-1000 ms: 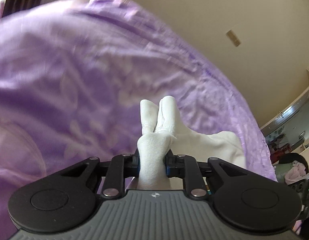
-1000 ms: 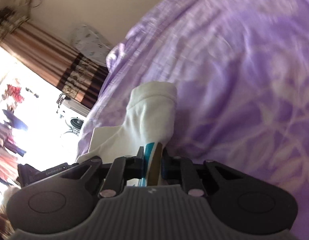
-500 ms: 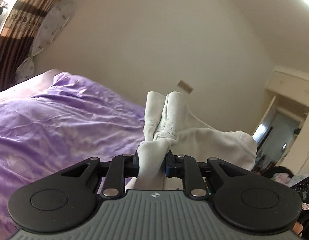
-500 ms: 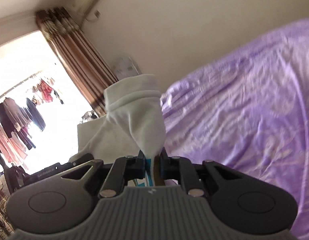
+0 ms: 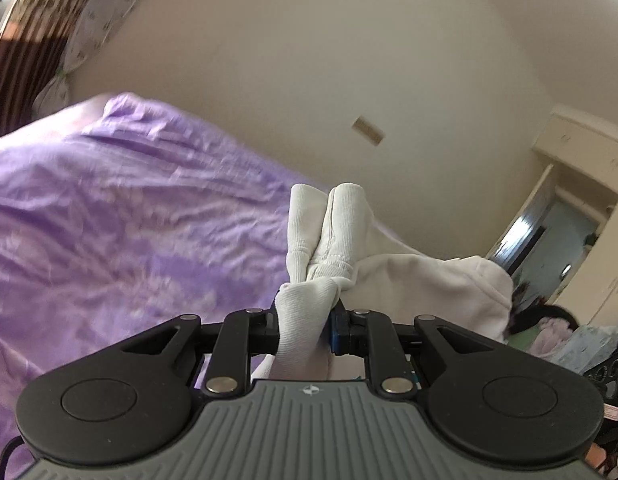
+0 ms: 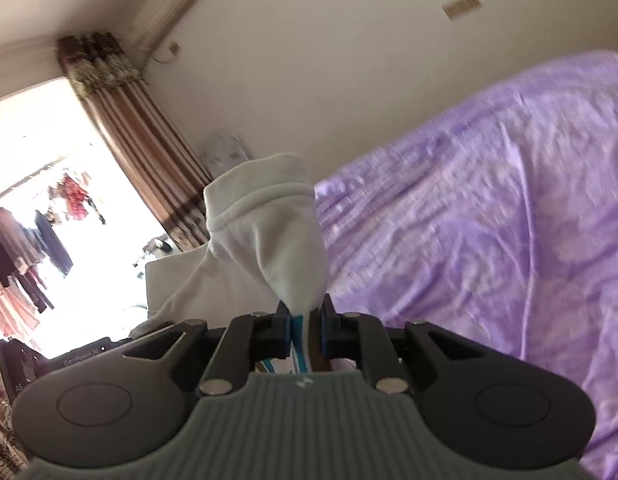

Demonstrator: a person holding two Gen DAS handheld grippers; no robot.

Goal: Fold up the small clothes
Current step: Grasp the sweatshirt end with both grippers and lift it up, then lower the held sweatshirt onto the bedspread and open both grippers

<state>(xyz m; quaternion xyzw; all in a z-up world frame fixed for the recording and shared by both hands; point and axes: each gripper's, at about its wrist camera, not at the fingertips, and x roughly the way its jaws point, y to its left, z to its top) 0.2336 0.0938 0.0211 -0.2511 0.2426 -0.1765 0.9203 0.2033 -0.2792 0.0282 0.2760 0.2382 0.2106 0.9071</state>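
Above the purple bed (image 5: pixel 129 220), the left gripper (image 5: pixel 305 322) and right gripper (image 6: pixel 305 318) each pinch one end of the white sock (image 5: pixel 333 232), apparently to hold it stretched for folding.

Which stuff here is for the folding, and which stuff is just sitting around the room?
For the folding:
- white cotton garment, pinched at both ends
- left gripper, jaws shut on it
- right gripper, jaws shut on it
- purple patterned bedspread, the surface below

Just there:
- brown striped curtain
- white air conditioner
- hanging clothes
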